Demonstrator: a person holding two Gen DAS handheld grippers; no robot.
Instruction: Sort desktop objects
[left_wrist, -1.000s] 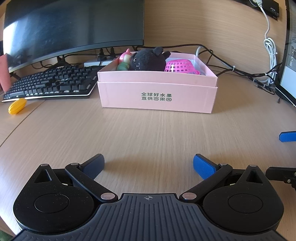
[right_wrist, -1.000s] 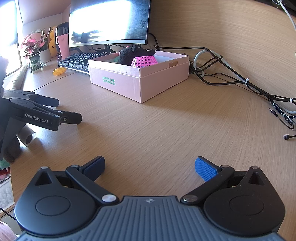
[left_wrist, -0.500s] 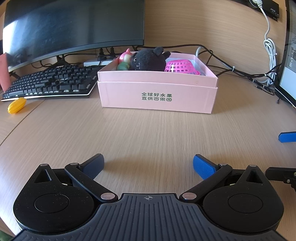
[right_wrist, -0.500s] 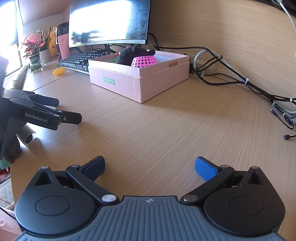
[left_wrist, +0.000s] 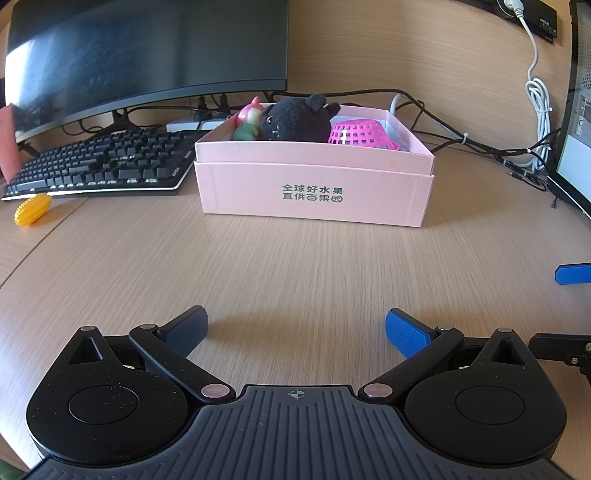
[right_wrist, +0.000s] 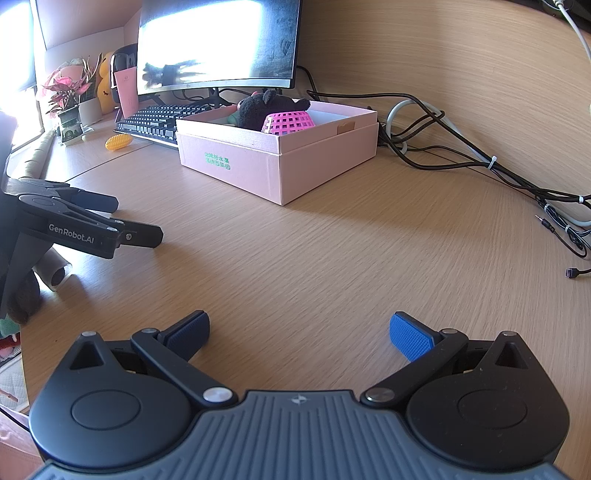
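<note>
From the left wrist view, the pink box (left_wrist: 314, 192) hides the lower parts of its contents: only the top of a black plush toy (left_wrist: 295, 118), the rim and dome of a pink lattice basket (left_wrist: 362, 134) and a pink-and-green figure (left_wrist: 248, 122), partly covered by the plush, show above its wall. The box is matte cardboard with green print, standing on the wood-grain surface (left_wrist: 295, 266). A ribbed yellow toy (left_wrist: 32, 209) lies just in front of the black keyboard (left_wrist: 103, 166), well apart from the box. The left tool (left_wrist: 295, 328) hangs spread wide with nothing between its blue ridged pads. From the right wrist view, the right tool (right_wrist: 299, 332) is likewise spread and empty; the monitor (right_wrist: 218, 40) is washed out by glare, and the box (right_wrist: 277, 158) shows 2 sides, the figure almost fully hidden behind the plush (right_wrist: 258, 109).
</note>
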